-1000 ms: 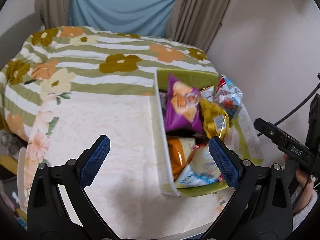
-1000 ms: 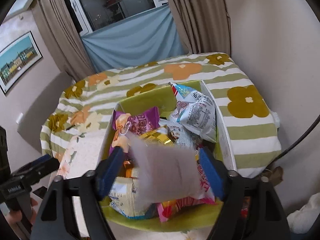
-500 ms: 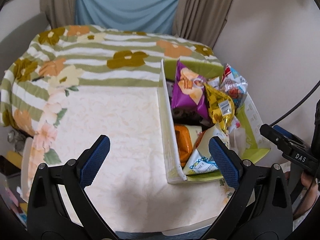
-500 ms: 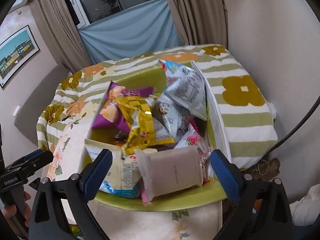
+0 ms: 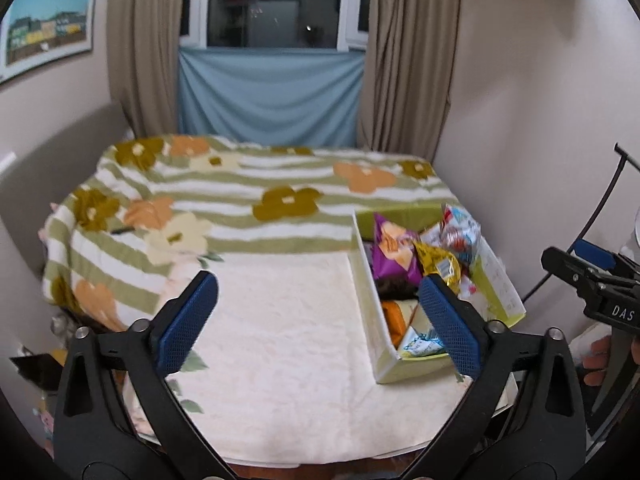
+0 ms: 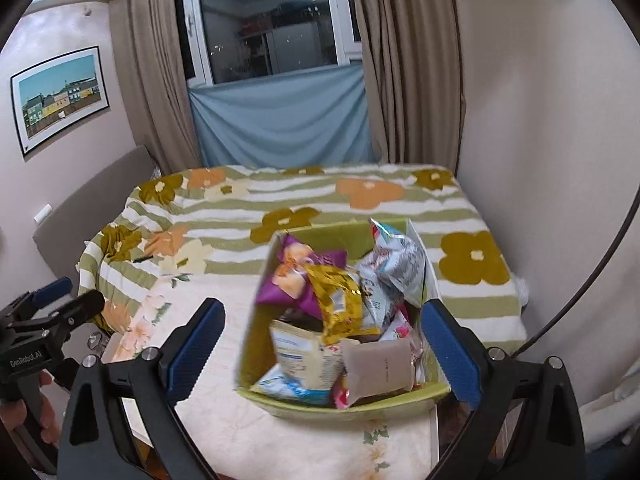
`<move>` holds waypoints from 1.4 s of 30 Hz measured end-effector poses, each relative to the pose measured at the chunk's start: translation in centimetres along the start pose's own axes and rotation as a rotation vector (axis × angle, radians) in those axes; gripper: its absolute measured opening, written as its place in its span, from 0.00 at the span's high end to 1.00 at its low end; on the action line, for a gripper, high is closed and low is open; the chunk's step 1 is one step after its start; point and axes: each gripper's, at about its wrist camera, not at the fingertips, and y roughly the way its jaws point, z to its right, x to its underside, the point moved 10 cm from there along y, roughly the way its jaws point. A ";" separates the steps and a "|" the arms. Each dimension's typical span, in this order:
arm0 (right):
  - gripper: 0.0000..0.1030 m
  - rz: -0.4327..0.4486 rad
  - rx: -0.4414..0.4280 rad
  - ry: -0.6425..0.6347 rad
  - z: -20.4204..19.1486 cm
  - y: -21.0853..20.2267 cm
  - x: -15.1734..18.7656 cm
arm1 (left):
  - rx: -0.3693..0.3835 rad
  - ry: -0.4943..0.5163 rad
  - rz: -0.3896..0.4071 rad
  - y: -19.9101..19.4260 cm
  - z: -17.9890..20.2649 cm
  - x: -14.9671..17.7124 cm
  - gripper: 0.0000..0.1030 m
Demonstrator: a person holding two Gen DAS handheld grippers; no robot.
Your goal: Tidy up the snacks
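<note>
Snack packets [image 6: 340,320] all sit piled in green box [image 6: 348,404]; worktop [image 5: 280,340] otherwise bare. Left claw [image 5: 316,320], jaws just widened, and right claw [image 6: 320,352] gape empty (sorting looks finished).

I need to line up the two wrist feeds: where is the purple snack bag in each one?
Left wrist: the purple snack bag stands right of centre, at the far end of the green box.
Right wrist: the bag sits just left of centre, at the box's far left.
Shared landmark: the gold wrapper right beside it.
</note>
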 end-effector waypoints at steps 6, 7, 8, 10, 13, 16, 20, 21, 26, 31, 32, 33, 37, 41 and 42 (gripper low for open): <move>0.03 0.023 0.040 -0.027 -2.7 -3.7 0.9 | -0.053 0.035 0.050 -4.7 -2.0 0.5 0.00; 0.01 0.025 0.043 -0.023 -2.9 -4.1 1.2 | -0.060 0.041 0.052 -5.2 -2.2 0.7 0.00; 0.01 0.029 0.047 -0.017 -3.2 -4.5 1.4 | -0.064 0.048 0.055 -5.7 -2.3 1.0 0.00; 0.01 0.035 0.068 -0.008 -3.6 -5.3 2.0 | -0.066 0.057 0.062 -6.5 -2.5 1.5 0.00; 0.01 0.051 0.082 -0.002 -4.2 -6.3 2.6 | -0.071 0.067 0.064 -7.5 -2.7 2.1 0.00; 0.01 0.058 0.090 0.000 -4.6 -6.9 3.0 | -0.066 0.068 0.072 -8.2 -2.7 2.4 0.01; 0.01 0.057 0.091 -0.003 -4.9 -7.0 3.2 | -0.062 0.072 0.083 -8.8 -2.6 2.4 0.01; 0.01 0.057 0.091 -0.004 -5.0 -7.0 3.2 | -0.063 0.074 0.084 -8.8 -2.6 2.3 0.01; 0.01 0.063 0.090 -0.006 -5.3 -7.0 3.2 | -0.064 0.077 0.089 -9.0 -2.5 2.3 0.00; 0.01 0.064 0.092 -0.007 -5.4 -6.9 3.1 | -0.066 0.077 0.091 -9.0 -2.5 2.2 0.00; 0.01 0.063 0.090 -0.006 -5.4 -7.0 3.1 | -0.066 0.078 0.092 -9.0 -2.6 2.3 0.00; 0.01 0.062 0.090 -0.007 -5.4 -6.9 3.2 | -0.066 0.078 0.091 -9.0 -2.6 2.2 0.00; 0.01 0.064 0.090 -0.009 -5.4 -6.9 3.1 | -0.065 0.077 0.091 -9.0 -2.7 2.2 0.01; 0.01 0.064 0.093 -0.009 -5.5 -6.9 3.2 | -0.068 0.080 0.092 -9.0 -2.7 2.2 0.01; 0.01 0.063 0.093 -0.008 -5.5 -6.9 3.2 | -0.070 0.081 0.092 -8.9 -2.9 2.2 0.01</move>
